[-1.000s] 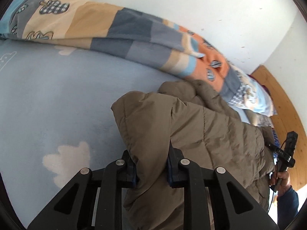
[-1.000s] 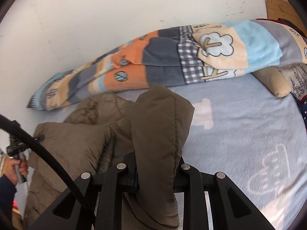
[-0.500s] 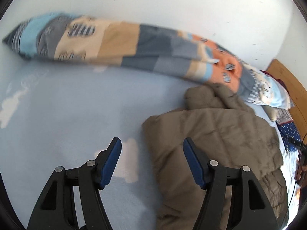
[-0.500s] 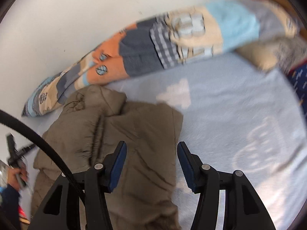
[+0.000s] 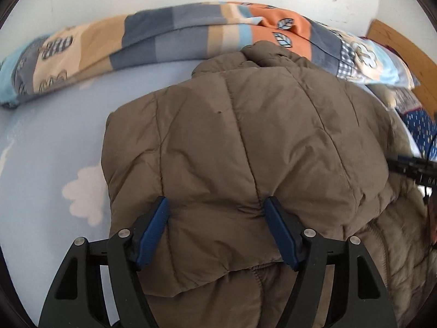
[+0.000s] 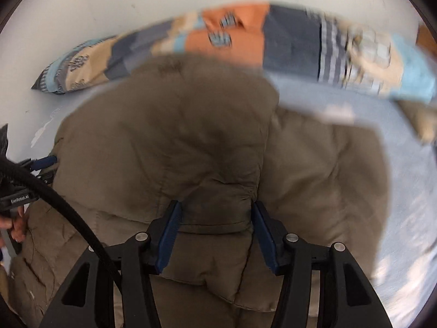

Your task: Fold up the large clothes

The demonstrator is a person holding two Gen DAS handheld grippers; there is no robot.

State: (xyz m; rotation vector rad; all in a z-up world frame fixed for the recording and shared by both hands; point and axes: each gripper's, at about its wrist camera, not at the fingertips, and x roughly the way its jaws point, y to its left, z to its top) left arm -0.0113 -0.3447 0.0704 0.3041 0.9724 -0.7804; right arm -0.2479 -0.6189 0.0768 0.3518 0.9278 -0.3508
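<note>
Pale-blue bedsheet [image 5: 49,142] bears a brown jacket [image 5: 245,142]; both tools [image 5: 215,229] [image 6: 215,229], just parted, straddle it ungripped.

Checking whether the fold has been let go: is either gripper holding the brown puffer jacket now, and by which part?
Nothing is held. The left gripper and right gripper have just opened and stand open over the folded puffer jacket.

My left black plastic two-finger tool [image 5: 217,232]: blue ribbed pads [image 5: 153,231], silver round screws [image 5: 122,233] on the linkage arms, triangular cut-outs in the frame. My right tool [image 6: 215,235]: same build, with a thick black braided cable [image 6: 65,213] crossing its left side. White lettering on the other handle, partly legible.
</note>
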